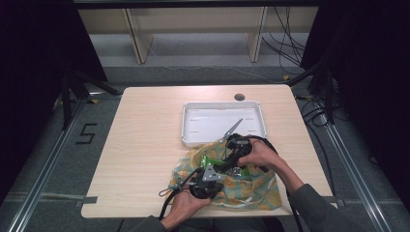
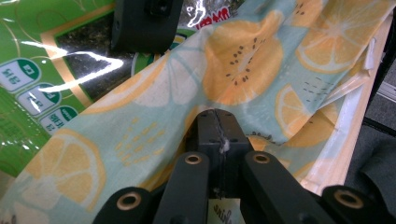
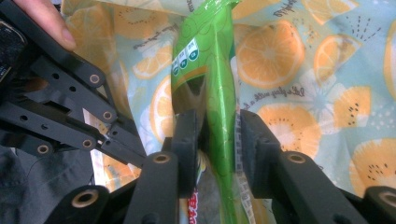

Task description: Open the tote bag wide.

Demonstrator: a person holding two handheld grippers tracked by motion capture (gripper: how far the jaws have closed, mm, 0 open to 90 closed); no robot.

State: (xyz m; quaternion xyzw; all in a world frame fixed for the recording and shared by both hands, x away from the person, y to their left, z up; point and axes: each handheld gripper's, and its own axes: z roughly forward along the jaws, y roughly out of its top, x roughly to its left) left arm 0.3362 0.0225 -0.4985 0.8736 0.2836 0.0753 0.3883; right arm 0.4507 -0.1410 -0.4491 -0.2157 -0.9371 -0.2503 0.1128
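Observation:
A cloth bag (image 1: 251,191) printed with orange slices lies at the table's near edge. My left gripper (image 1: 209,176) is shut on a fold of the bag's fabric (image 2: 140,126), its tips (image 2: 217,116) pressed together on the cloth. A shiny green snack packet (image 1: 212,161) sits at the bag's mouth. My right gripper (image 1: 231,159) reaches down from the far side. In the right gripper view the packet (image 3: 219,70) stands edge-on between the two pads (image 3: 187,135) of my right gripper (image 3: 217,126), which press its sides. My left gripper (image 3: 135,154) shows just left of them.
A white shallow tray (image 1: 188,121) with nothing in it stands just beyond the bag, mid-table. A round cable hole (image 1: 239,96) is at the far edge. Bare wood stretches to the left of the bag. Black cables trail off the near edge.

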